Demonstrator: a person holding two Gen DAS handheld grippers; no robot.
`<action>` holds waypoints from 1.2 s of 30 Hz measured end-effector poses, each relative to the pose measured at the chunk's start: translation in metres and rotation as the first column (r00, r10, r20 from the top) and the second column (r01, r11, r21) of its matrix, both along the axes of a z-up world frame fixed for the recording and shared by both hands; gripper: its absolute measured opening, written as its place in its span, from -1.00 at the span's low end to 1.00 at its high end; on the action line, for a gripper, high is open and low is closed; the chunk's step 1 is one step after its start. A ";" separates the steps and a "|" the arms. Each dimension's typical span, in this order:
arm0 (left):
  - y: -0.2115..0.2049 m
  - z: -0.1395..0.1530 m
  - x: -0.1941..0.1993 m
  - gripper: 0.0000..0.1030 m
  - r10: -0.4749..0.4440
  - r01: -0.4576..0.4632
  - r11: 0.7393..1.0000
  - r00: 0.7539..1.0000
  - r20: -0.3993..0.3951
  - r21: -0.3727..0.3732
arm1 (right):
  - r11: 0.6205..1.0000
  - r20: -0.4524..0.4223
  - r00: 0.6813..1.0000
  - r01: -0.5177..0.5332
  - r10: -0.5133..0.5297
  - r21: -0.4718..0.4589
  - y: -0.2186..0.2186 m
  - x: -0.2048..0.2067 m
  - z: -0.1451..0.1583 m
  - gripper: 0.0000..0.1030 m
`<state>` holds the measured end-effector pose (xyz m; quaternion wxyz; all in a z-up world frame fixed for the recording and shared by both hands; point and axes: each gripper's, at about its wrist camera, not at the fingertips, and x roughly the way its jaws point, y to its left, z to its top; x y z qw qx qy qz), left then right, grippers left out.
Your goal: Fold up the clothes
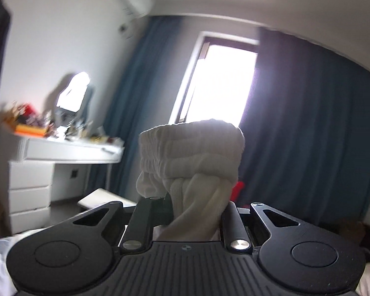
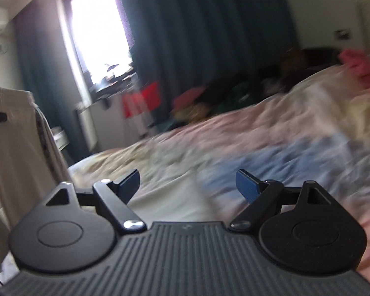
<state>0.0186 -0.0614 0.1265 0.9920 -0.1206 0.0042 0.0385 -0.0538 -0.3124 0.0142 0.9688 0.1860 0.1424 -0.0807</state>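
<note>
A cream ribbed garment (image 1: 192, 162) with a gathered elastic waistband is bunched up in front of the window, and my left gripper (image 1: 197, 212) is shut on it, held level in the air. The cloth hides the fingertips. In the right wrist view the same cream garment (image 2: 14, 143) hangs at the far left edge, with a bit of the other gripper at its top. My right gripper (image 2: 188, 185) stands open over the bed, nothing between its blue pads (image 2: 246, 185).
A bed with a pastel patterned cover (image 2: 259, 135) fills the right wrist view, with dark and red clothes (image 2: 222, 96) piled at its far side. A white dressing table (image 1: 61, 150) with clutter and a mirror stands left. Blue curtains (image 1: 308, 123) flank a bright window.
</note>
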 end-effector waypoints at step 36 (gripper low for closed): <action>0.043 -0.126 0.020 0.90 -0.312 0.430 0.892 0.810 -0.496 0.141 | 0.860 -0.181 0.881 -0.349 0.436 0.373 -0.027 0.155 -0.029 0.69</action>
